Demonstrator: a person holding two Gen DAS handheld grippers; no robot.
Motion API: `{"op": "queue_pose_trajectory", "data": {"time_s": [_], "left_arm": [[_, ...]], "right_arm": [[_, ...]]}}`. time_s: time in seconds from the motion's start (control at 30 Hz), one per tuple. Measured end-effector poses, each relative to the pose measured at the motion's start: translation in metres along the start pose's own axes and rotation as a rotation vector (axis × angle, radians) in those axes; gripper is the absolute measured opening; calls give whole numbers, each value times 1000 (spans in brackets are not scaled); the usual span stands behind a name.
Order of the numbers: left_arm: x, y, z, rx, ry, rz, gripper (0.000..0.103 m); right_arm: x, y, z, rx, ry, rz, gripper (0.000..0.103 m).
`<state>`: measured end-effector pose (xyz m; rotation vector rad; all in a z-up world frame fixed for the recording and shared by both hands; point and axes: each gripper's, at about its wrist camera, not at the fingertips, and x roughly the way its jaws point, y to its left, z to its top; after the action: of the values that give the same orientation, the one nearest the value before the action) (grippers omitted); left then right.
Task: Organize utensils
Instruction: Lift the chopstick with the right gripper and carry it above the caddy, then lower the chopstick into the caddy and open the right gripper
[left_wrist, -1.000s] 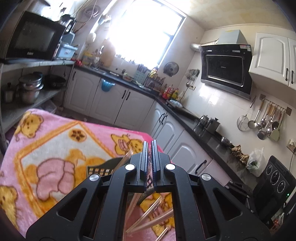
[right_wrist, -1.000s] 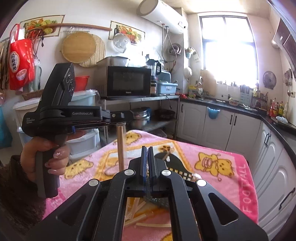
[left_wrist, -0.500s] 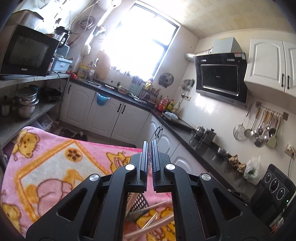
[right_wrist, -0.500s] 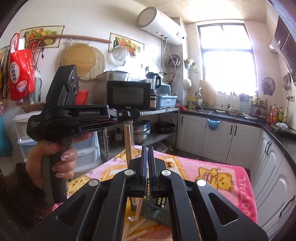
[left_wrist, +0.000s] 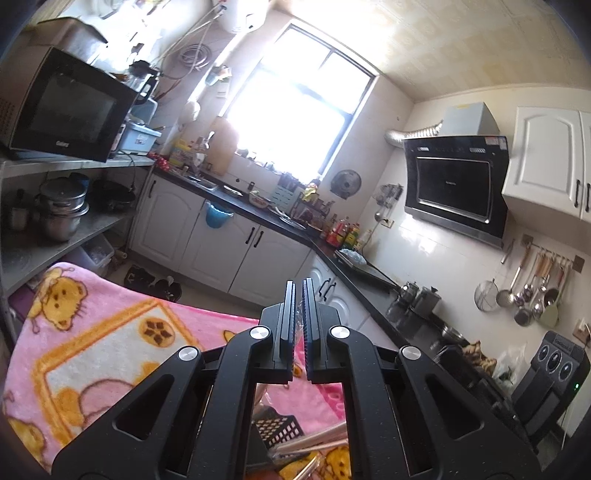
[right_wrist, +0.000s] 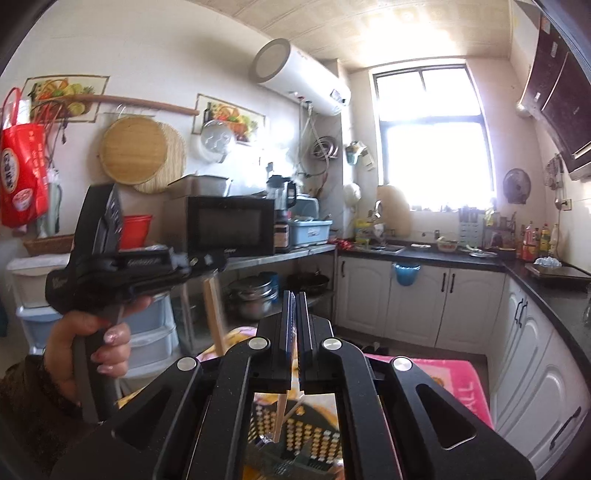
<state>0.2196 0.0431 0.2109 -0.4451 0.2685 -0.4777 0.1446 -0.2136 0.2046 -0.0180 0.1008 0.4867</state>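
My left gripper (left_wrist: 299, 314) is shut on a wrapped pair of chopsticks; its clear wrapper shows between the jaws, and the right wrist view shows the chopsticks (right_wrist: 215, 317) hanging down from that gripper (right_wrist: 212, 266). My right gripper (right_wrist: 294, 325) is shut on another wrapped chopstick pair (right_wrist: 282, 413), whose lower end hangs over a black mesh utensil basket (right_wrist: 310, 439). The basket (left_wrist: 277, 430) stands on the pink blanket (left_wrist: 110, 343). Several wrapped chopsticks (left_wrist: 314, 443) lie beside it.
A shelf unit with a microwave (right_wrist: 229, 225) and pots (right_wrist: 255, 295) stands behind the table on the left. White cabinets with a dark counter (right_wrist: 424, 254) run along the far wall and the right side.
Both grippers have risen and tilted up, lifting their chopsticks; the table has dropped lower in both views. The basket now sits lower between the fingers.
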Motion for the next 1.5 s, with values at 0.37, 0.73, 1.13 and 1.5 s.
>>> {"op": "queue_pose_trajectory", "data": {"time_s": [0.37,0.73,1.13,1.5], "left_arm": [[22,31,-11,-68,16,27,2],[40,44,-32,-96,51,39,2],[50,56,-59,-137,109,37,2],[54,68,-76,-154,131,60,2]], "right_arm": [[26,-26,-14,21,54,-61,2],[48,-32,-40,50,130,-71,2],[64,-32,-64,82,202,-63,2],[78,-37,-80,108,256,-85,3]]}}
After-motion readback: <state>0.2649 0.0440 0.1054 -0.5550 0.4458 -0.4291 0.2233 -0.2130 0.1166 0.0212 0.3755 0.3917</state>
